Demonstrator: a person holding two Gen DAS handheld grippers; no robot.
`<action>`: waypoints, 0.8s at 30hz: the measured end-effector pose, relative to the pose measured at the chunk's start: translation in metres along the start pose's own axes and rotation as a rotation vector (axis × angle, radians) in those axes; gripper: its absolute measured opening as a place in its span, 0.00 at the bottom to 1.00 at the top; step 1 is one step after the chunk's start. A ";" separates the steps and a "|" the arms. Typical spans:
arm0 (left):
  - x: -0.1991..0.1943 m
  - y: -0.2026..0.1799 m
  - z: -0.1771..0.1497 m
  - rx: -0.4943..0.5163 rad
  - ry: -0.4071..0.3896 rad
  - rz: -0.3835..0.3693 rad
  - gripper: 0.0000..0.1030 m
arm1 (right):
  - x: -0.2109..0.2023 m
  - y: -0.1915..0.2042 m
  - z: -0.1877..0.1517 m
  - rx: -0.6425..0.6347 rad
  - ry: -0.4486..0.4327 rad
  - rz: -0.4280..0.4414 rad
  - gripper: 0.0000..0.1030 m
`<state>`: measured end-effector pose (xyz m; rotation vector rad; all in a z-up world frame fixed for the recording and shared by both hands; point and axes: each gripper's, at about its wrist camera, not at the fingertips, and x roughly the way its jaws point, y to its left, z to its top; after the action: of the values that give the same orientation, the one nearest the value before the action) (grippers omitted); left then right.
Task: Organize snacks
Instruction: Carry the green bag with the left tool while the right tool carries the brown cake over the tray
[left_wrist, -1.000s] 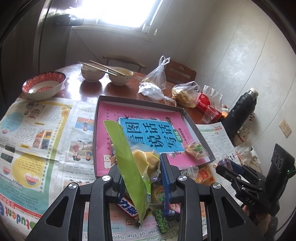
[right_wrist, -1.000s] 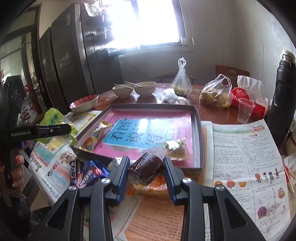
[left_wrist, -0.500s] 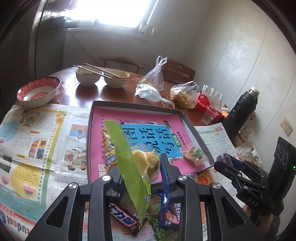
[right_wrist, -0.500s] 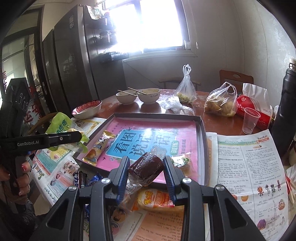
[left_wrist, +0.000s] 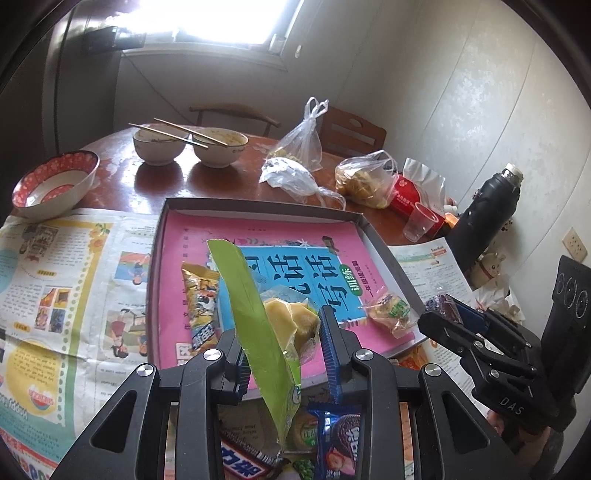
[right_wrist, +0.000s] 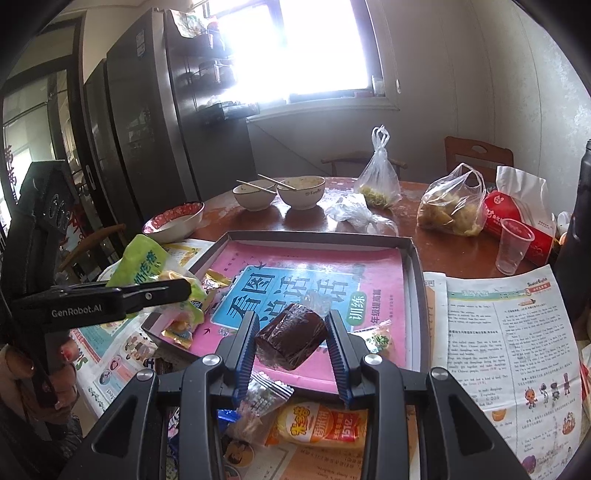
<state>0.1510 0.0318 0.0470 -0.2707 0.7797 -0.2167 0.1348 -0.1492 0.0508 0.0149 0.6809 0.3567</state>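
Left tongs (left_wrist: 282, 334) clenched on green snack bag (left_wrist: 258, 325), right tongs (right_wrist: 291, 345) on dark wrapped cake (right_wrist: 291, 341), both over tray (right_wrist: 415, 266) near edge; loose snacks (left_wrist: 332, 443) below partly hidden.

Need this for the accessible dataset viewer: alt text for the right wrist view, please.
The right gripper jaws grip a dark brown wrapped cake over the near edge of a shallow tray lined with a pink book. The left gripper, at left, holds a green snack bag; more snack packets lie on newspaper below.
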 end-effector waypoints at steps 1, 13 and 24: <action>0.003 -0.001 0.000 0.004 0.007 0.001 0.33 | 0.004 0.000 0.000 0.002 0.007 0.004 0.36; 0.034 0.004 -0.001 0.012 0.058 0.015 0.33 | 0.030 -0.002 0.002 0.004 0.047 0.017 0.36; 0.051 0.005 -0.005 0.022 0.097 0.020 0.33 | 0.053 -0.005 -0.003 0.017 0.117 0.023 0.36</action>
<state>0.1836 0.0211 0.0080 -0.2329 0.8757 -0.2208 0.1725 -0.1371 0.0151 0.0179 0.7998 0.3760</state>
